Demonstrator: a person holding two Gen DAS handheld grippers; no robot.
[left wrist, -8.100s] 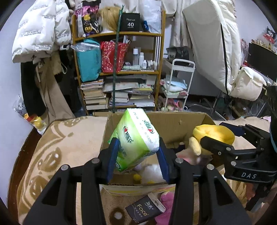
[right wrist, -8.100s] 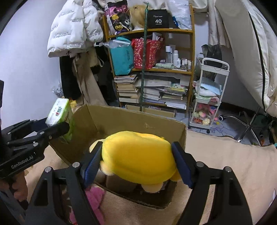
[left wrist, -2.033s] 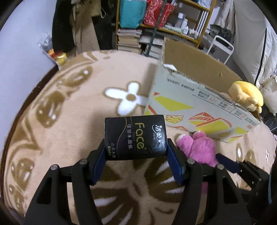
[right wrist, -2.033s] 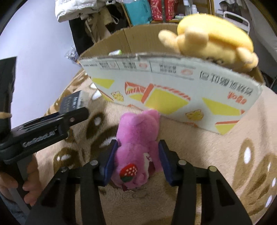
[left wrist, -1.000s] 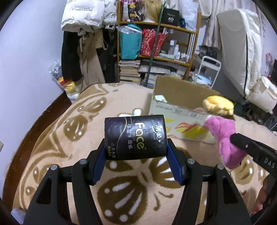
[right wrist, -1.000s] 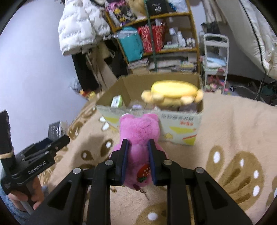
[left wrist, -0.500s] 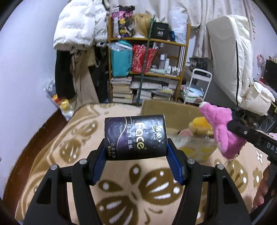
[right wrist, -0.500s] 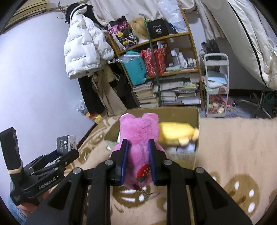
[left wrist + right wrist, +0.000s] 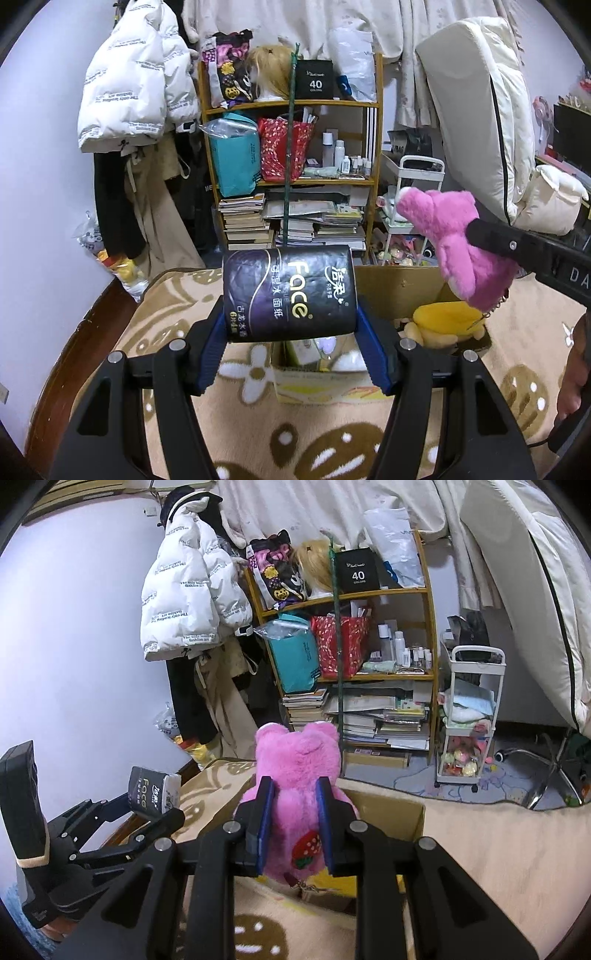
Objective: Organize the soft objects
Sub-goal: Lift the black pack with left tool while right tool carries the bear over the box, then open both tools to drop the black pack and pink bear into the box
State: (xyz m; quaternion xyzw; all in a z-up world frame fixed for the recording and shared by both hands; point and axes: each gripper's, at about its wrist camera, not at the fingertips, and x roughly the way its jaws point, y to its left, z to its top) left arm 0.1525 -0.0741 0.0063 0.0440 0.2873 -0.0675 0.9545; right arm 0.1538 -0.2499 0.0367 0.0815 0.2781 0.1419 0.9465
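My left gripper (image 9: 291, 325) is shut on a black tissue pack (image 9: 289, 293) printed "Face", held up in front of the open cardboard box (image 9: 399, 291). My right gripper (image 9: 295, 812) is shut on a pink plush bear (image 9: 299, 771) with a strawberry patch, its pads squeezing the body. In the left wrist view the pink plush bear (image 9: 450, 240) hangs over the box's right side. A yellow plush toy (image 9: 443, 321) and a green tissue pack (image 9: 299, 350) lie inside the box. The tissue pack (image 9: 153, 790) shows at the left of the right wrist view.
The box stands on a beige patterned blanket (image 9: 332, 443). Behind it are a cluttered wooden shelf (image 9: 291, 166) with books and bags, a white puffer jacket (image 9: 136, 85), a small white trolley (image 9: 469, 716) and an upright white mattress (image 9: 472, 110). A hand (image 9: 572, 373) shows at the right edge.
Both grippers have risen and moved toward the box with their loads. The box now sits lower and closer in both views, and the pink bear hangs over its opening.
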